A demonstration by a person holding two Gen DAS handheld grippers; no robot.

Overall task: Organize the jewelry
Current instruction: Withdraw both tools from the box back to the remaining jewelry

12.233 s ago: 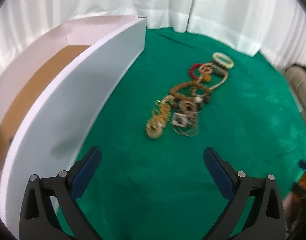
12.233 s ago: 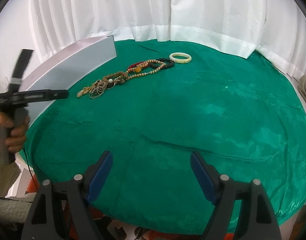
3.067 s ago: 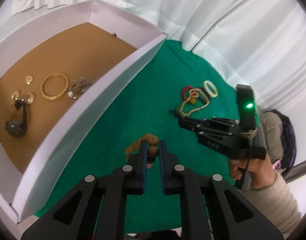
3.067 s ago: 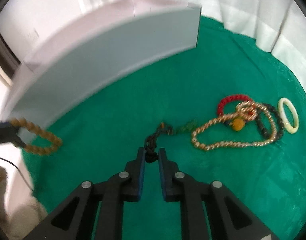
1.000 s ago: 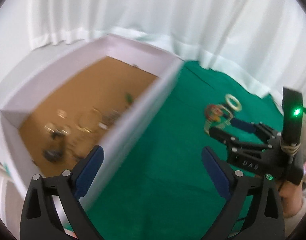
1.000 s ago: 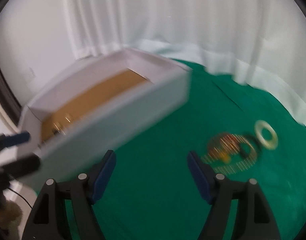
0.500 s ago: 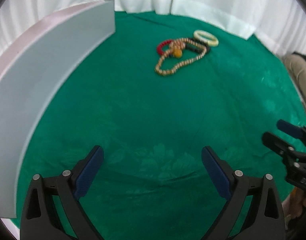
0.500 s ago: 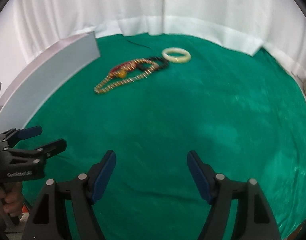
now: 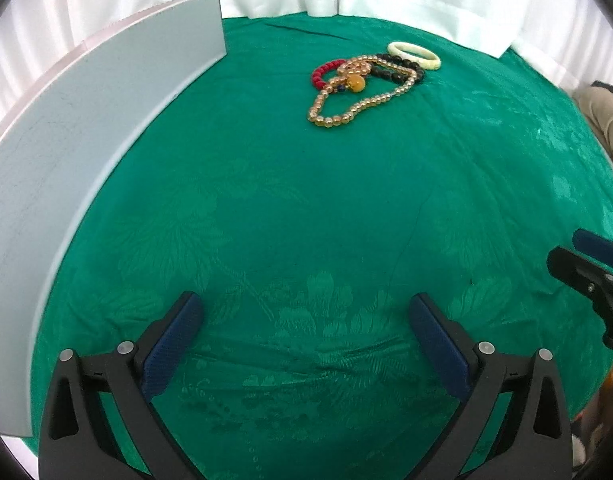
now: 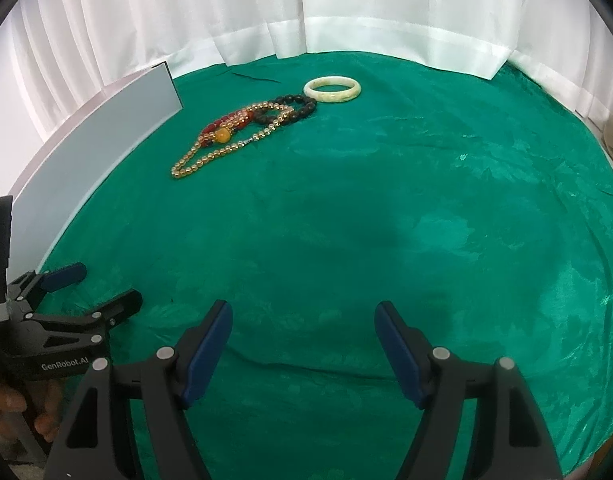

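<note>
While our left gripper hangs with its blue-padded jaws wide apart and nothing between them, we see the green-clothed worktop below. Toward its far edge lie a gold bead necklace, a red bead bracelet, a black bead bracelet and a cream bangle, tangled together except the bangle, which sits just beside them. A white box runs along the worktop's left edge.

From the right wrist, our right gripper also stands spread and empty. We see the same necklace, black bracelet and bangle near the far edge, and our left gripper at the near left.
</note>
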